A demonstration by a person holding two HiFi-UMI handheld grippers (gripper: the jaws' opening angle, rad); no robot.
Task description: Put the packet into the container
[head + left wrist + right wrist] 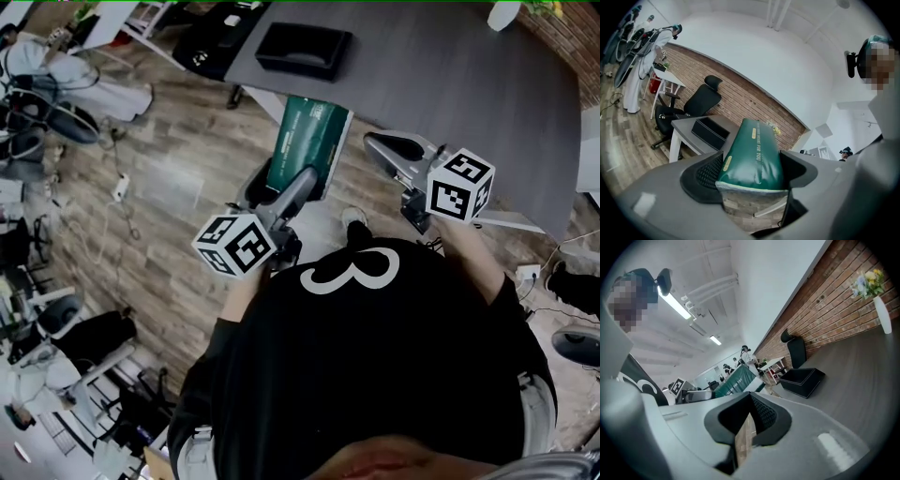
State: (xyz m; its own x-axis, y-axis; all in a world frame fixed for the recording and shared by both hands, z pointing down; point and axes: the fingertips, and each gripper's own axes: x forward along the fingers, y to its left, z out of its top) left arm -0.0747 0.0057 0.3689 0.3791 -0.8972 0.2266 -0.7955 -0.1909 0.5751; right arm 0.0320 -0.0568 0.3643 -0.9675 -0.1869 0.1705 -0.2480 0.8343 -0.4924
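My left gripper (298, 183) is shut on the near end of a dark green packet (307, 142), which it holds in the air over the wooden floor just short of the table's edge. In the left gripper view the packet (752, 152) fills the space between the jaws of the left gripper (752, 172) and points at the black container (710, 132). That container (305, 49) is an empty black open-topped box on the grey table (450, 84). My right gripper (392, 147) hovers to the packet's right, shut with nothing in it. In the right gripper view, the right gripper (750, 412) looks past the packet (736, 380) towards the container (801, 380).
A white vase (882, 315) with flowers stands at the table's far side by the brick wall. A black office chair (701, 101) sits behind the table's left end, beside a small white desk (665, 77). Other people (745, 355) stand far off.
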